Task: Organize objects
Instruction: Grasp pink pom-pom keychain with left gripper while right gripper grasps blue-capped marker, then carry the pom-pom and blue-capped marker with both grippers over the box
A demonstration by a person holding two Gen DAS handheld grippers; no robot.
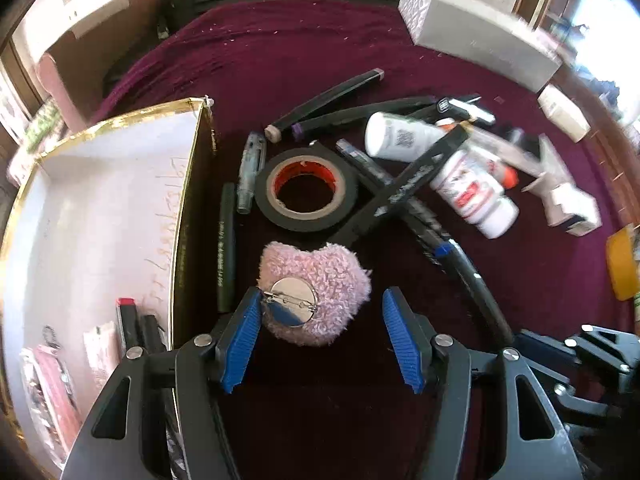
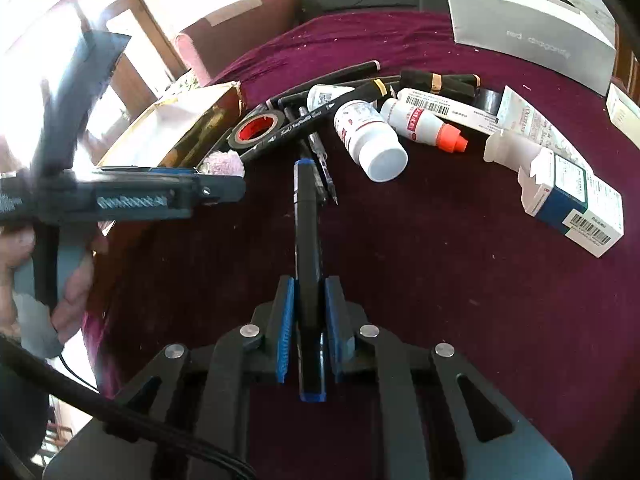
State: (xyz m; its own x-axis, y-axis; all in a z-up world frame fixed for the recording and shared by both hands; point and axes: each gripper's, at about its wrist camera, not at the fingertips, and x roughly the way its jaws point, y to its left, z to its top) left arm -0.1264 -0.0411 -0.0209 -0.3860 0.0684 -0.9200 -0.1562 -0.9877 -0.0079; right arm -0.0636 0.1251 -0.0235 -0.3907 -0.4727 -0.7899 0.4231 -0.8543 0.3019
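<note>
Both views are round fisheye pictures with dark corners, and straight edges bow outward near the rim. Daylight floods in from windows [image 2: 116, 40] in the upper left of the right wrist view, blown out to white with no detail. In the left wrist view a similar glare sits in the upper right corner. The maroon cloth [image 1: 280, 60] is bright toward the top of the frame and falls into deep shadow at the bottom centre. Motion blur smears the bottles and small box [image 1: 572, 208] at the right of the left wrist view, and the dark gripper body [image 2: 120, 200] at the left of the right wrist view. Central items stay fairly sharp.
</note>
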